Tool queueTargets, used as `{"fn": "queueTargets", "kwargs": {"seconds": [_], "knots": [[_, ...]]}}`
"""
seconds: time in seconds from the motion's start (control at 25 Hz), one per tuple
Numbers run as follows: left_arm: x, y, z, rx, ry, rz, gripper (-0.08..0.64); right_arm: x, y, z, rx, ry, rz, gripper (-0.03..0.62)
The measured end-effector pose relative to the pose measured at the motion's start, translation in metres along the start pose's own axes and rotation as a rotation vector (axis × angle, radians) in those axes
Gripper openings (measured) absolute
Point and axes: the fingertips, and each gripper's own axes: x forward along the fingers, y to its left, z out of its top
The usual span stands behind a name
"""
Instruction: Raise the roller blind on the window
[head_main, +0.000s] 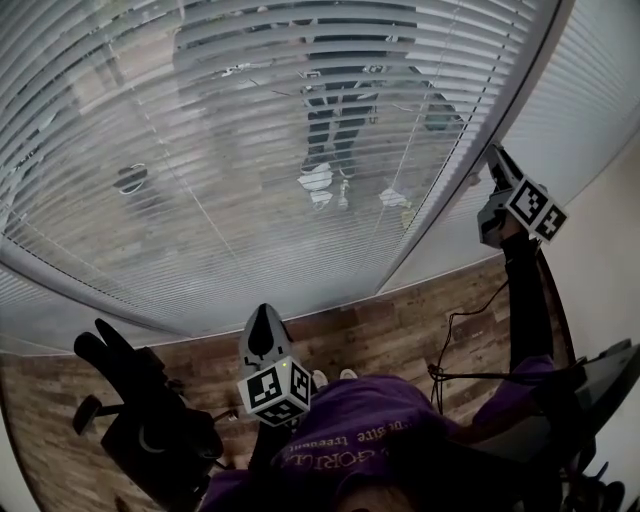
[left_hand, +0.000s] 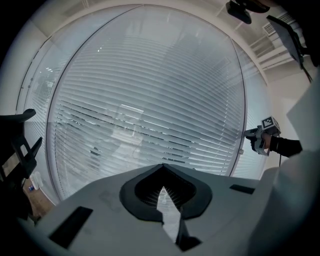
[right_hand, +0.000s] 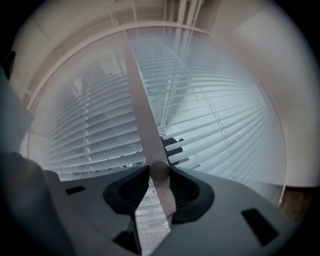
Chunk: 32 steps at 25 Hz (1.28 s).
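The slatted blind (head_main: 250, 150) hangs down over the whole curved window, and it also fills the left gripper view (left_hand: 150, 100). My right gripper (head_main: 497, 155) is raised to the pale upright strip (right_hand: 140, 100) between two panes. Its jaws are closed around a small round knob (right_hand: 159, 171) on that strip. From the left gripper view the right gripper (left_hand: 250, 134) shows beside the window frame. My left gripper (head_main: 265, 318) is held low in front of the blind, apart from it. Its jaws (left_hand: 162, 167) meet at the tips with nothing between them.
A black office chair (head_main: 150, 420) stands at the lower left on the wooden floor (head_main: 400, 320). A thin cable (head_main: 450, 335) trails across the floor at the right. A white wall (head_main: 600, 230) and a dark seat (head_main: 590, 390) close off the right side.
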Motion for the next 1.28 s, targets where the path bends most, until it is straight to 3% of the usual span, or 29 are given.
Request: {"fn": "queueTargets", "kwargs": {"seconds": [0.2, 0.52, 0.64, 0.84, 1.28], "knots": [[0.002, 0.000, -0.002, 0.004, 0.008, -0.007, 0.000, -0.002, -0.006, -0.019, -0.348, 0.030, -0.034, 0.121], [0.005, -0.001, -0.003, 0.013, 0.013, -0.013, 0.000, -0.003, 0.012, -0.003, -1.069, 0.037, -0.114, 0.123], [0.006, 0.000, -0.003, 0.011, 0.013, -0.013, 0.000, 0.002, 0.015, -0.004, -1.227, 0.052, -0.111, 0.121], [0.006, -0.001, -0.002, 0.019, 0.008, -0.012, 0.000, 0.003, 0.015, -0.005, -1.282, 0.068, -0.122, 0.121], [0.007, -0.004, 0.001, 0.027, 0.005, -0.021, 0.000, 0.000, 0.013, -0.001, -0.920, 0.082, -0.108, 0.121]]}}
